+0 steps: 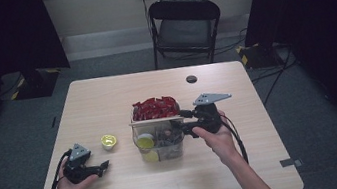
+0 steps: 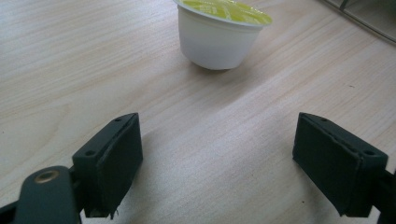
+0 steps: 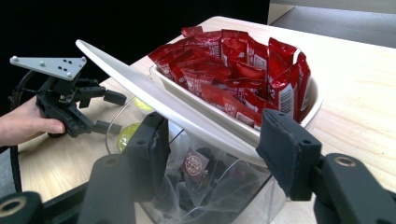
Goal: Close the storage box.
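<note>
While the clear plastic container (image 1: 161, 143) stands at the middle of the wooden table (image 1: 106, 98), a white tray (image 3: 314, 105) heaped with red sachets (image 3: 236, 65) rests across its top, tilted so that one edge rides higher than the other. The right gripper (image 3: 212, 154) is held against the container's right side, its jaws spread wide to either side of the tray's lower rim and closed on nothing. Inside the container, tea bags (image 3: 194, 165) and yellow-lidded pods (image 1: 145, 141) can be made out through the wall.

The tray is judged to be light and stiff, but smooth and probably slippery, and top-heavy with its loose load; the sachets would be spilled by any sharp tilt. A hold is best taken on the thin rim at the near edge, with the jaws closed squarely across it and the tray kept level as it is lifted. The container below is rigid yet light, so it could be dragged along if the tray catches.

The left gripper (image 2: 217, 161) is rested low on the table to the left, its jaws parted and empty, pointed at a single white pod (image 2: 217, 35) with a yellow-green foil lid, which stands upright just ahead of it, well apart from the container.
</note>
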A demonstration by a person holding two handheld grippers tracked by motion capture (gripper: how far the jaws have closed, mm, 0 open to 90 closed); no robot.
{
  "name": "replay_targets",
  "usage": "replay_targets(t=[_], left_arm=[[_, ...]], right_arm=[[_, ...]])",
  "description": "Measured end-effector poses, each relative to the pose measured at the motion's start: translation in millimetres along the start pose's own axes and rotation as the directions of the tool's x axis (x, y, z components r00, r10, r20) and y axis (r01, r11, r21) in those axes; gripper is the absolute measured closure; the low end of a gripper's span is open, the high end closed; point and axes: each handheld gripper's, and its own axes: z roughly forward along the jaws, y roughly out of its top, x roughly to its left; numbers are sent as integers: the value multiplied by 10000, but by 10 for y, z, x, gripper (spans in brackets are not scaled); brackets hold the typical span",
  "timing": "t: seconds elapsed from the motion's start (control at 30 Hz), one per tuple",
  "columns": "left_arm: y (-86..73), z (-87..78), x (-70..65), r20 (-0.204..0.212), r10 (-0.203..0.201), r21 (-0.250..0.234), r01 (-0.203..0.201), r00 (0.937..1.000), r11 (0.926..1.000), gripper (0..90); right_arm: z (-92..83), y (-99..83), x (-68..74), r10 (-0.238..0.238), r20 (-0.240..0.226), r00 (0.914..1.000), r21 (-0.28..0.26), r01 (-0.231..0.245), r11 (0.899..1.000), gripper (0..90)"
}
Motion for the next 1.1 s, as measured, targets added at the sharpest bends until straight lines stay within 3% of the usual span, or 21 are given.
replay_targets(t=[0.7, 1.1], left_arm=[[0, 0, 0, 1, 1, 3, -1, 10000, 10000, 154], [0, 0, 0, 0, -2, 4, 2, 10000, 10000, 154]], right_arm=[[-23, -70, 22, 369, 265, 9990, 91, -372, 9993, 188], [31, -148, 66, 469, 189, 9987, 363, -475, 9982, 173]])
